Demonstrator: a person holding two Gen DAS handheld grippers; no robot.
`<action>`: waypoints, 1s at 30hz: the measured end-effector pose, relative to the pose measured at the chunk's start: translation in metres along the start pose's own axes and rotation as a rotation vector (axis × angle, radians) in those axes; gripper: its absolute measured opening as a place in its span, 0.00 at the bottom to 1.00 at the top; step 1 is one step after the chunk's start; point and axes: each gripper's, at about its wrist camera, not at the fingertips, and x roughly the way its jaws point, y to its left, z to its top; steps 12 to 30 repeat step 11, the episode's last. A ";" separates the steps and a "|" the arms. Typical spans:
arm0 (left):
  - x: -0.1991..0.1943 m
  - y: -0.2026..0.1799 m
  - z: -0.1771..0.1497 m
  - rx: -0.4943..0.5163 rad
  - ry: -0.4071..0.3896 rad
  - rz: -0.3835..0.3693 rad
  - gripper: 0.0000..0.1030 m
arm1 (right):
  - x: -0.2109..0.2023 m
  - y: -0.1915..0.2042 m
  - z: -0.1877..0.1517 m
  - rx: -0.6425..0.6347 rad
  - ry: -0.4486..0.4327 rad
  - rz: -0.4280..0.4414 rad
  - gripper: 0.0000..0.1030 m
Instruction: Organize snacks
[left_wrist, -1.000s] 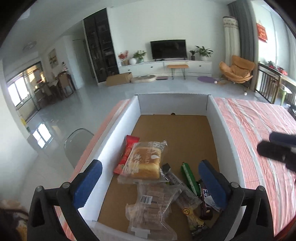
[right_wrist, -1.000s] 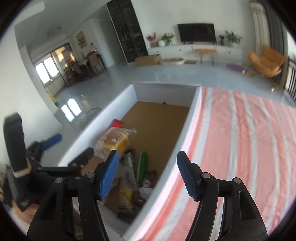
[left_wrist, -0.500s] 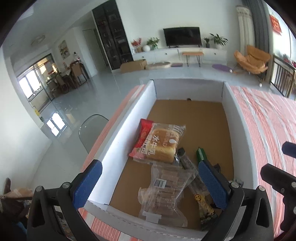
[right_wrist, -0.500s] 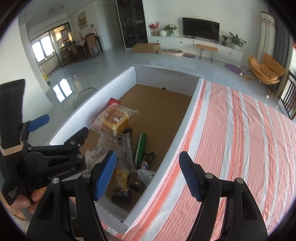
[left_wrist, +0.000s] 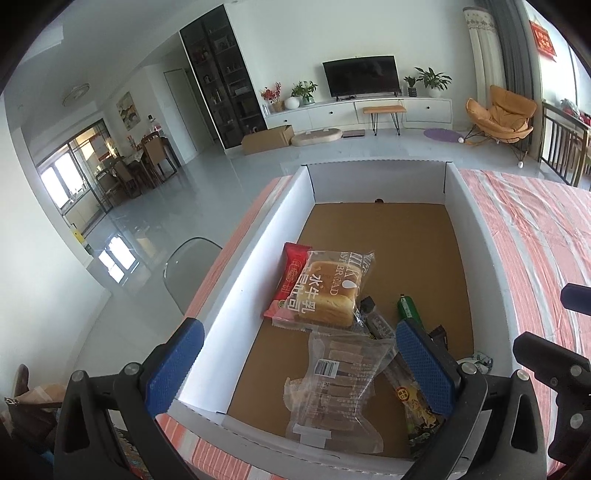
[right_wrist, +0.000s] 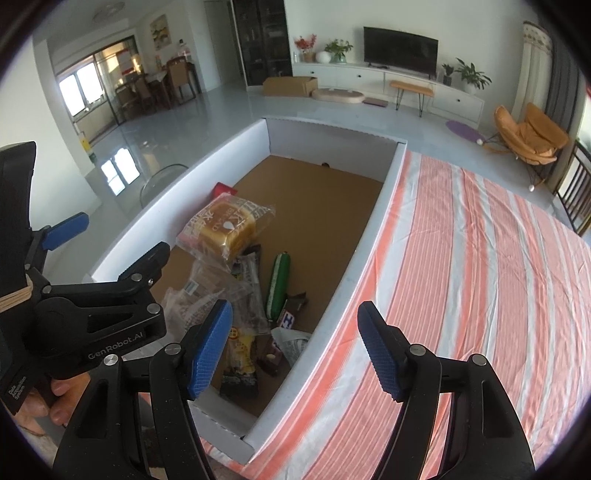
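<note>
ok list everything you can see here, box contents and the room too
box: 1, white walls, brown floor, on the striped cloth
bread loaf bag: 1, golden in clear wrap, left-middle of box, lying on the red packet
red packet: 1, red, against the left wall
clear biscuit pack: 1, transparent, near end
green tube: 1, green, right of the bread
small wrapped snacks: several, dark and yellow, near-right corner
striped cloth: 1, orange and white, under the box
TV: 1, black, far wall
armchair: 1, orange, right
left gripper: blue pads, open
right gripper: blue pads, open
</note>
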 end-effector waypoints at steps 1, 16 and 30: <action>0.000 0.001 0.000 -0.003 0.003 -0.004 1.00 | 0.000 0.001 0.000 -0.003 0.000 0.000 0.72; -0.002 0.016 -0.002 -0.083 0.016 -0.095 1.00 | 0.002 0.008 0.001 -0.015 0.002 0.016 0.72; -0.002 0.016 -0.002 -0.083 0.016 -0.095 1.00 | 0.002 0.008 0.001 -0.015 0.002 0.016 0.72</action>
